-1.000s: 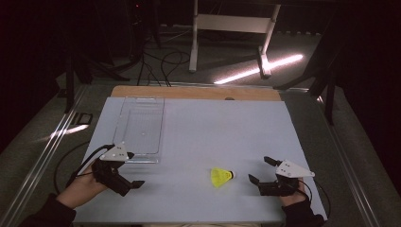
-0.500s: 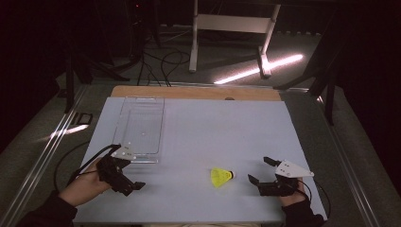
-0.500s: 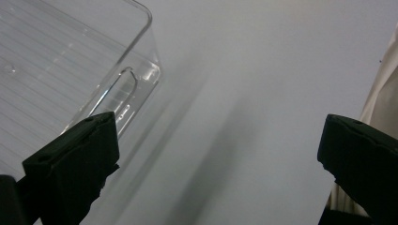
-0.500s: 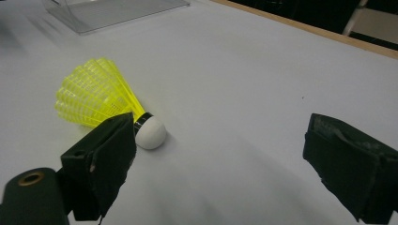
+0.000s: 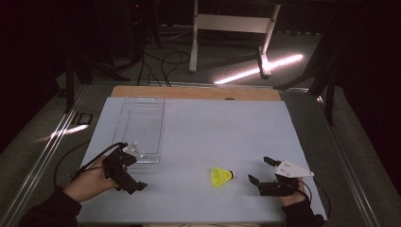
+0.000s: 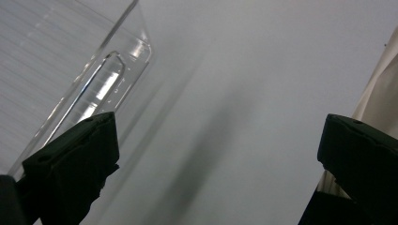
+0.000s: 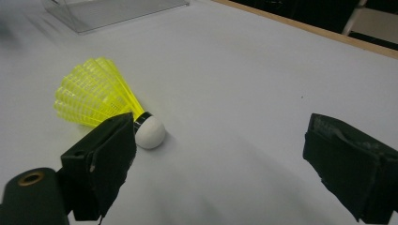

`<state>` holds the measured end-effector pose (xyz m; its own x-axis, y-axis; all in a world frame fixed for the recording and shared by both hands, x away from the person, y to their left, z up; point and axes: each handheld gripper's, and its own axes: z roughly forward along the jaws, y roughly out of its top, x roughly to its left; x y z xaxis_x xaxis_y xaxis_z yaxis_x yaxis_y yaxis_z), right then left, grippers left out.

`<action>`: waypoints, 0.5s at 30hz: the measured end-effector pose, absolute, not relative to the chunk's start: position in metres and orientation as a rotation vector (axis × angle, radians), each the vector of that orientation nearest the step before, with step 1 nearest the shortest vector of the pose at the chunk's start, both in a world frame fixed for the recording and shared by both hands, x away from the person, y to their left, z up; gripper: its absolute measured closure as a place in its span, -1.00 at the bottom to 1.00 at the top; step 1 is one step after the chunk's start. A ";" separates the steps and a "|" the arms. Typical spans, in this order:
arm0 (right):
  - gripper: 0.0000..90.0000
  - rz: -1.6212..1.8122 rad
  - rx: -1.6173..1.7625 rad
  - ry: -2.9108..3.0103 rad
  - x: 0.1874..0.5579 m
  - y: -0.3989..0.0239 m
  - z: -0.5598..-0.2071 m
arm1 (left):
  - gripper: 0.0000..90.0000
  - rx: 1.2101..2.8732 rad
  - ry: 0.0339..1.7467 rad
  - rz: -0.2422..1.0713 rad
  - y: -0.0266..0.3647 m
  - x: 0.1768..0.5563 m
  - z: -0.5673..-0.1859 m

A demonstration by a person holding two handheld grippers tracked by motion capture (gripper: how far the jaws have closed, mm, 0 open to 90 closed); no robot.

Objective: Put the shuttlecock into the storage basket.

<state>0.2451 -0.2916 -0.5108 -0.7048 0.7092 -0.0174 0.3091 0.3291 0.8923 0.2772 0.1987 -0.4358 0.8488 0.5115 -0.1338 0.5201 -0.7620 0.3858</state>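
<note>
A yellow shuttlecock [image 5: 221, 176] lies on its side on the pale tabletop [image 5: 213, 127], near the front edge and right of centre, its white cork tip pointing toward the right tongs [image 5: 261, 170]. Those tongs rest low on the tabletop just beside the shuttlecock, jaws spread wide and holding nothing; in the right gripper view the cork sits close to the left jaw without lying between the two. The left tongs [image 5: 130, 172] are at the front left, also released and empty, held in a hand [image 5: 90, 178] just in front of the near end of a clear tray [image 5: 140, 127]. In the left gripper view the tray's rim and handle slot appear beyond the left jaw. The tray runs lengthwise along the left side of the tabletop.
</note>
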 end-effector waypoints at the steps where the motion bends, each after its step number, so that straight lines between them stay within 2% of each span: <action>1: -0.78 1.338 0.900 2.193 0.245 -0.292 -0.511 | -1.00 2.621 0.763 -0.025 0.197 0.277 -0.436; 15: -0.78 1.336 0.892 2.193 0.245 -0.292 -0.511 | -1.00 2.585 0.764 -0.054 0.179 0.283 -0.436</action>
<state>0.2452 -0.2919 -0.5105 -0.7057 0.7081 -0.0228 0.3045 0.3323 0.8926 0.2835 0.1795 -0.4358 0.8464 0.5085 -0.1586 0.5257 -0.7497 0.4020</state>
